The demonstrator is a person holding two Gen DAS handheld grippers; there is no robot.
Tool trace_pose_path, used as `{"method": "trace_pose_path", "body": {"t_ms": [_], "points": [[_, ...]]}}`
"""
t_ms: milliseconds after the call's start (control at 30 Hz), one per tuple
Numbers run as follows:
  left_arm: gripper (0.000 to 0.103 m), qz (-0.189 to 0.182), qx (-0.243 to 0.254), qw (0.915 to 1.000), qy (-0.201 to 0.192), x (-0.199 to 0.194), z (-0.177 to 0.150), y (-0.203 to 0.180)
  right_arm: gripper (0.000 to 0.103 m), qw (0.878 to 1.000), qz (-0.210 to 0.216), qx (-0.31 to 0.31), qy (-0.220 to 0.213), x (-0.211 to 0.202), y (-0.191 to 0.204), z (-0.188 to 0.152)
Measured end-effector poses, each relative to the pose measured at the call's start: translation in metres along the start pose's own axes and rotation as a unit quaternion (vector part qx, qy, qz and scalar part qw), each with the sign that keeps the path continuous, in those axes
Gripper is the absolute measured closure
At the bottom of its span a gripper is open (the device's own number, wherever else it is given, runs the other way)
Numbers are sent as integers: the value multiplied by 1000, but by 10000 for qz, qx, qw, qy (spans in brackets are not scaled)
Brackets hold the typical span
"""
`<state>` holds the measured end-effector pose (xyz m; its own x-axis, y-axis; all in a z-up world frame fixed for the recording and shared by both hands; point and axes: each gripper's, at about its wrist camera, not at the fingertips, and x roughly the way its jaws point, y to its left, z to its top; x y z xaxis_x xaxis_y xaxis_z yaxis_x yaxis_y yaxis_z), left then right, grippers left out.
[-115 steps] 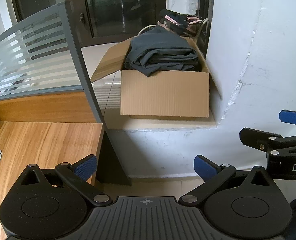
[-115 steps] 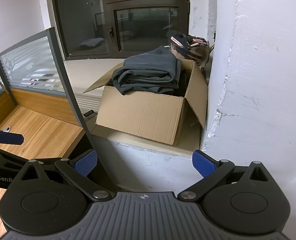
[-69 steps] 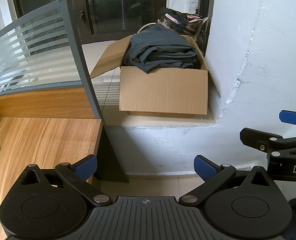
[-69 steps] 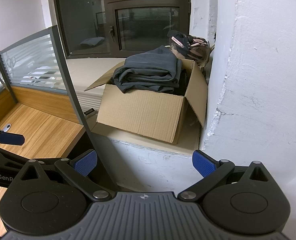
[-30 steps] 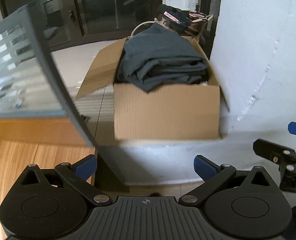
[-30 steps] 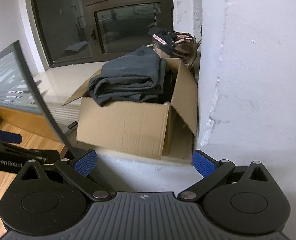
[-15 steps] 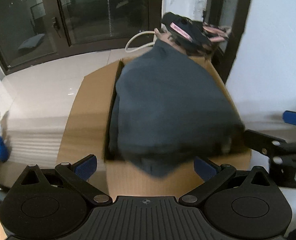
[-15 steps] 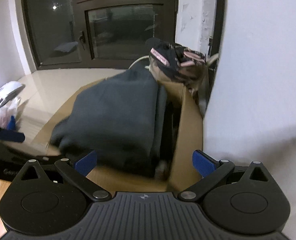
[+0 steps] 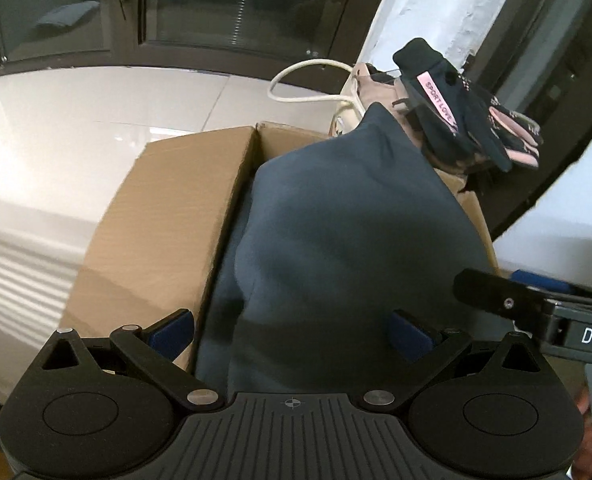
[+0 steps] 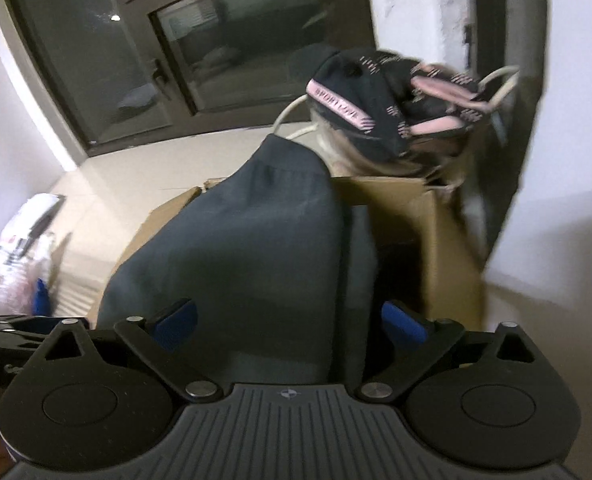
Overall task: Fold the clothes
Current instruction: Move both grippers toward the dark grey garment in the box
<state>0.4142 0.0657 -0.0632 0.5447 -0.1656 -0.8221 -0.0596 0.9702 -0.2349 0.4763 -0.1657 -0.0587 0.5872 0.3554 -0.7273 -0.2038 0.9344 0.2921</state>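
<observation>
The dark grey garment (image 9: 352, 232) lies piled in the open cardboard box (image 9: 167, 216), rising above its rim. Both the left hand-held gripper (image 9: 289, 332) and the right hand-held gripper (image 10: 287, 326) are open, jaws spread over the garment's near edge, probably to lift it out for folding. Behind the box, black-pink gloves (image 9: 452, 116) carry the label "SPORT LOVE".

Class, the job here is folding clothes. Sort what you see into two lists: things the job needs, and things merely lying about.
Belongs to the job:
- dark grey garment heaped in the cardboard box
- left claw, open
- right claw, open

Just lying about:
- black and pink gloves behind the box
- white cord
- dark-framed window
- white plastic bag
</observation>
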Motion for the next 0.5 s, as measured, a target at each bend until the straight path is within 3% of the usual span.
{"method": "trace_pose_path", "body": {"t_ms": [133,267,333,433,500], "points": [[3,-228,-118,9997,-41,13,7,4,10,9995,256,79,145,19,-11,3],[18,-554,-207,9982,-111,20,11,4,32,9989,438,7,174,26,-12,1],[19,-576,-150,9981,-161,22,12,1,36,9988,462,-151,74,25,-9,2],[20,-674,-160,9976,-76,26,12,1,32,9986,513,-132,88,32,-14,0],[20,-783,-288,9965,26,29,12,5,17,9987,496,14,129,39,-20,-2]]}}
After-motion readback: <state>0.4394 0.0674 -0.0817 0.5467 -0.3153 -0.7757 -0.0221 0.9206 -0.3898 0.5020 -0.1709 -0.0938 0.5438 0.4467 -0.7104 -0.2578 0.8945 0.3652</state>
